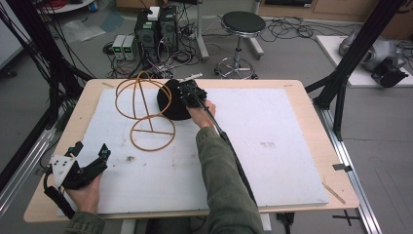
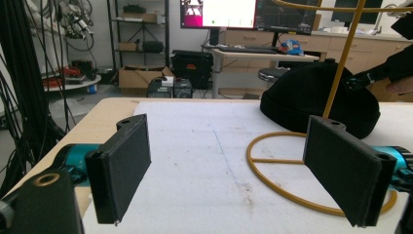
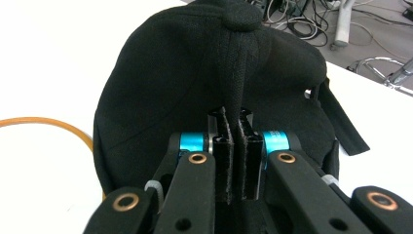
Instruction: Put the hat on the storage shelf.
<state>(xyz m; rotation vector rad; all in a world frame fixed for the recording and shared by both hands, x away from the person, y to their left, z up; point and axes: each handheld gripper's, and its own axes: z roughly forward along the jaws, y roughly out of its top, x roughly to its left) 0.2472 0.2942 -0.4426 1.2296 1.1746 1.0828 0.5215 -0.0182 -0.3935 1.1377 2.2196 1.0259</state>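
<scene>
- Right gripper [image 3: 237, 127]: clamped on a fold of the black cap [image 3: 195, 78] (beside the wire stand [image 1: 146, 109]).
- Left gripper [image 2: 234, 170]: jaws wide apart, nothing between, well apart from the cap.

Even, soft indoor light, faint shadows; all views slightly blurred.

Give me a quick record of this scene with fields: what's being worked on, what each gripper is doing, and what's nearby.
item: black cap, lying on the white mat
right gripper: shut, pinching a fold of the cap's fabric below its top button
left gripper: open, holding nothing, near the table's front left corner
nearby: yellow wire stand just left of the cap
surface: wooden table
</scene>
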